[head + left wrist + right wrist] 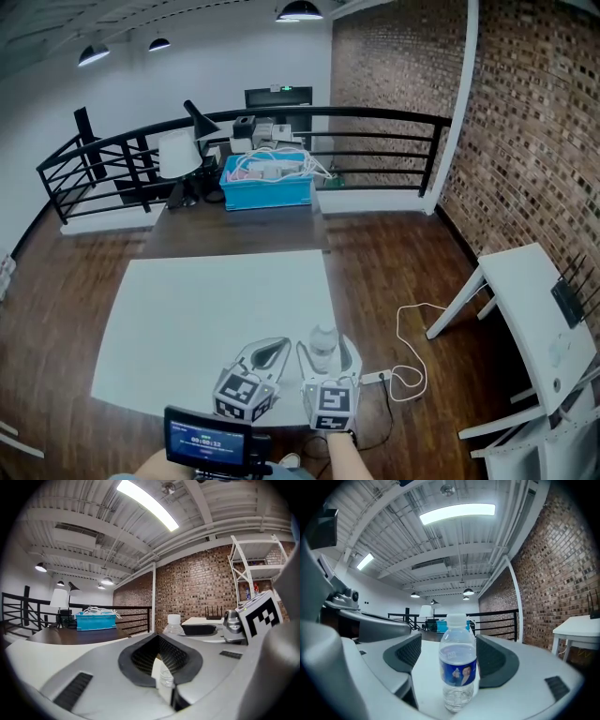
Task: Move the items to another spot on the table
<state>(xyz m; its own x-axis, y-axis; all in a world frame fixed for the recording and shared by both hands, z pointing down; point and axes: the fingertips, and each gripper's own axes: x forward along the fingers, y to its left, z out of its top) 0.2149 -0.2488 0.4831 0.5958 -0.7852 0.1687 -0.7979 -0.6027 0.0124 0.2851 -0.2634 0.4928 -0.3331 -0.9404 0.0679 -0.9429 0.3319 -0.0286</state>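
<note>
Right gripper view puts the bottle (458,663) upright and dead centre between my jaws. It is clear plastic with a white cap and a blue label, and only a little water sits in the bottom. My right gripper (452,657) is spread wide around it, with bare table showing on both sides, so neither jaw touches it and nothing is gripped yet. I read this as lining up: jaws level with the label band, where the body is straight and a squeeze should bite best. Being almost empty, the bottle will be light and easy to tip, so I would close evenly from both sides.

In the head view the bottle (323,345) stands close to the front edge of the white table (187,309), toward its front right corner, with the right gripper (325,351) framing it. Most of the tabletop toward the back and left edges is bare, which leaves plenty of room to set it down.

My left gripper (273,348) sits just beside the right one, near the same front edge. Its jaws are closed tip to tip on nothing; it looks parked out of the way, since one bottle needs one hand.

Beyond the back edge, a blue bin (267,183) rests on a dark surface.
</note>
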